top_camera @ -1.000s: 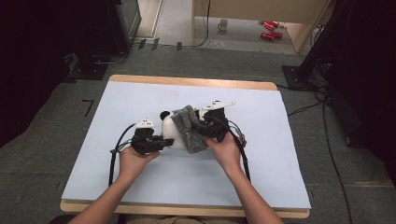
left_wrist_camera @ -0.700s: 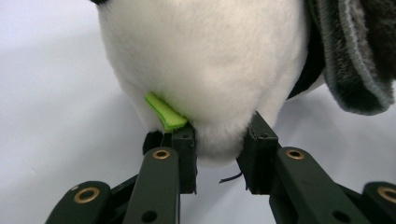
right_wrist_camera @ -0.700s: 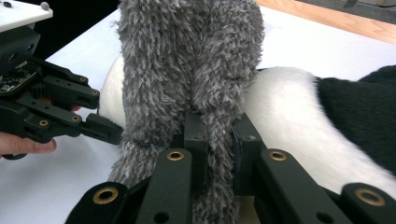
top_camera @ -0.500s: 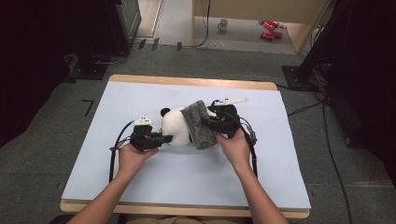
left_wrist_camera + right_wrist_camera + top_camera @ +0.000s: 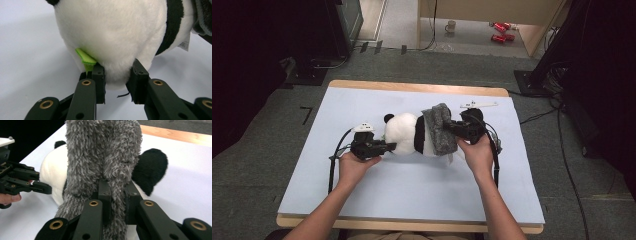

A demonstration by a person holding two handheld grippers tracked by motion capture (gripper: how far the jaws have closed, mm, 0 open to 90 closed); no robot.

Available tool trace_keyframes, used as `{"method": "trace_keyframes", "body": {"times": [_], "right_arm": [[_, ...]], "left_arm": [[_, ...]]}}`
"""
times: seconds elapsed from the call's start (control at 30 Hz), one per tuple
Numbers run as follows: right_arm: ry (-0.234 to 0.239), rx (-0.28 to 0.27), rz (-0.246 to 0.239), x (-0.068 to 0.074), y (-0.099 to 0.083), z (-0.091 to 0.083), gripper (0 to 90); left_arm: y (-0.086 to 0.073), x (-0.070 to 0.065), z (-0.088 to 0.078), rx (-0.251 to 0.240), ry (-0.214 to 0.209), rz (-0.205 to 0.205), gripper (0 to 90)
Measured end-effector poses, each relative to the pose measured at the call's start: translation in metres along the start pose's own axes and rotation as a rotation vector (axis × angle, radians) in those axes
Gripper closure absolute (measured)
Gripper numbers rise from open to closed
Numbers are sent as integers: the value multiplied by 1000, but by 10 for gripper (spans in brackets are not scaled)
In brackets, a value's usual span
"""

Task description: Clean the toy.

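Note:
A black-and-white plush panda (image 5: 408, 134) lies on its side at the middle of the pale blue mat (image 5: 412, 190). A fuzzy grey cloth (image 5: 439, 129) is bunched over its right-hand end. My left gripper (image 5: 388, 146) is shut on the panda's white head (image 5: 110, 35), beside a green tag (image 5: 85, 58). My right gripper (image 5: 450, 128) is shut on a fold of the grey cloth (image 5: 100, 157), with the panda's black limb (image 5: 150, 168) just behind it. In the right gripper view the left gripper (image 5: 47, 190) shows at the left edge.
The mat covers a wooden table (image 5: 422, 88) on grey carpet. Cables (image 5: 334, 160) trail from both grippers across the mat. A mug (image 5: 451, 26) and red cans (image 5: 499, 31) lie on the floor far behind. Dark equipment stands at both sides.
My right gripper has drawn the grey cloth to the right along the panda, baring more of its white and black body. The left gripper has held still on the head.

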State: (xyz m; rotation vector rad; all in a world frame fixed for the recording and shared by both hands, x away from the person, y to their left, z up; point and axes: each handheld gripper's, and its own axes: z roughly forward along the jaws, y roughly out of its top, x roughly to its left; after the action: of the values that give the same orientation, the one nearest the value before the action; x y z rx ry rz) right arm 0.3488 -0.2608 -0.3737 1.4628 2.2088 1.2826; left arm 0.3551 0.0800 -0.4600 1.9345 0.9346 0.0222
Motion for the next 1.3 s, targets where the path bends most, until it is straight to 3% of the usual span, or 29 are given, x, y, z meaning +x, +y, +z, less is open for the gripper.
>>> {"method": "trace_keyframes", "body": {"times": [0.43,0.6,0.77,0.93,1.03,1.3], "right_arm": [[-77,4,65,-23,-10,-11,806],[-91,-7,64,-25,-9,-20,806],[-69,-30,30,-11,0,-31,807],[23,-61,0,11,11,-37,807],[74,-57,-33,29,15,-34,807],[162,-13,-117,68,19,-12,806]], "left_arm": [[1,4,2,0,-1,-32,708],[1,5,2,2,2,-42,708],[0,4,2,1,4,-46,707],[-1,1,3,-10,3,-44,707],[-1,-1,3,-8,3,-30,706],[-3,-7,1,-19,-2,-44,704]]}}
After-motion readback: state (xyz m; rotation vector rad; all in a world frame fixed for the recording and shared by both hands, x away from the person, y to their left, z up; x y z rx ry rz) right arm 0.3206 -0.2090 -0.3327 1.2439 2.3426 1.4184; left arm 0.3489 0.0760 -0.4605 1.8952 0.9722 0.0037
